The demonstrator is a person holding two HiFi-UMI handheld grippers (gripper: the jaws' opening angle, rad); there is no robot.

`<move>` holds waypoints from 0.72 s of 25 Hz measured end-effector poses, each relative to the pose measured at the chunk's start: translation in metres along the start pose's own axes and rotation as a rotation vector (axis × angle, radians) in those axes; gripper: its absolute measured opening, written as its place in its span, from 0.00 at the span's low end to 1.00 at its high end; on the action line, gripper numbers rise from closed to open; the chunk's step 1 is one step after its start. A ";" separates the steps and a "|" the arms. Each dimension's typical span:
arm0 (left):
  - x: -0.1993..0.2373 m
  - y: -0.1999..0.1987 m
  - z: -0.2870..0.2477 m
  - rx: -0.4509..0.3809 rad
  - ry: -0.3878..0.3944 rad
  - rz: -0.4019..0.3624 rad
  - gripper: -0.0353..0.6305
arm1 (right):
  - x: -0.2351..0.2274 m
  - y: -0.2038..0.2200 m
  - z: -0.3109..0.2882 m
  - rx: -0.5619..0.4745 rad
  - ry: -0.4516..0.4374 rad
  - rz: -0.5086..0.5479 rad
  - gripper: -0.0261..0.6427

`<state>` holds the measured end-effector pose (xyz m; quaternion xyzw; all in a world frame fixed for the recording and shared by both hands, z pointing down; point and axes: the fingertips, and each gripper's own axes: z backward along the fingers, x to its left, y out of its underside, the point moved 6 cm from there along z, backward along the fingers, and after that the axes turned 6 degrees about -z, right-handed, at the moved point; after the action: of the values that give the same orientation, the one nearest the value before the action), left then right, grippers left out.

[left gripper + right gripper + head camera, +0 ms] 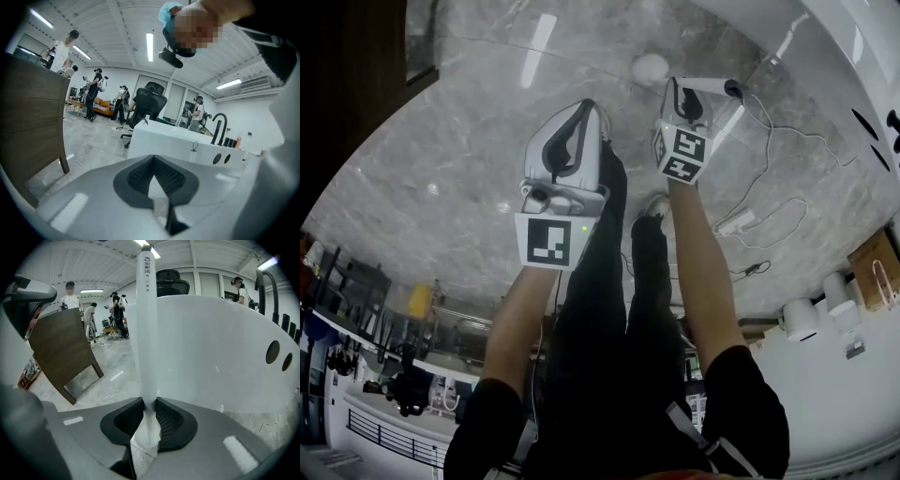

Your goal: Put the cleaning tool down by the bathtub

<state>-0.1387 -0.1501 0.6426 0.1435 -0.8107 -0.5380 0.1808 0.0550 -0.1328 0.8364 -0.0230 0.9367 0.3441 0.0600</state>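
The cleaning tool (146,324) stood upright, its white handle pinched by the right gripper's (149,404) fingers, just beside the bathtub (211,348) wall. The left gripper's (153,159) fingers were pressed together and empty. I judge this the lowering step. Next, the tool must meet the floor (108,376) before the fingers spread.

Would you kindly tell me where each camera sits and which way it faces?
Head view: on the person's head, looking steeply down at the marble floor; shows forearms, legs, left gripper, right gripper.
Left gripper view: on that gripper, looking along its closed, empty jaws towards the bathtub; the person's sleeve shows above.
Right gripper view: on that gripper, looking along jaws clamped on the cleaning tool; the other gripper edges in.
Shared: all three catch the bathtub.
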 end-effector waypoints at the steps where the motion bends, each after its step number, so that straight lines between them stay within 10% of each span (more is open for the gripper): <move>1: 0.001 0.003 -0.002 0.004 0.003 0.001 0.06 | 0.000 0.003 -0.004 0.006 0.004 -0.001 0.16; 18: 0.025 0.017 -0.034 0.017 0.035 -0.003 0.07 | -0.004 0.038 -0.065 0.109 0.048 -0.009 0.16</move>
<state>-0.1463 -0.1825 0.6743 0.1554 -0.8118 -0.5288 0.1930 0.0498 -0.1465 0.9106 -0.0321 0.9551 0.2918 0.0404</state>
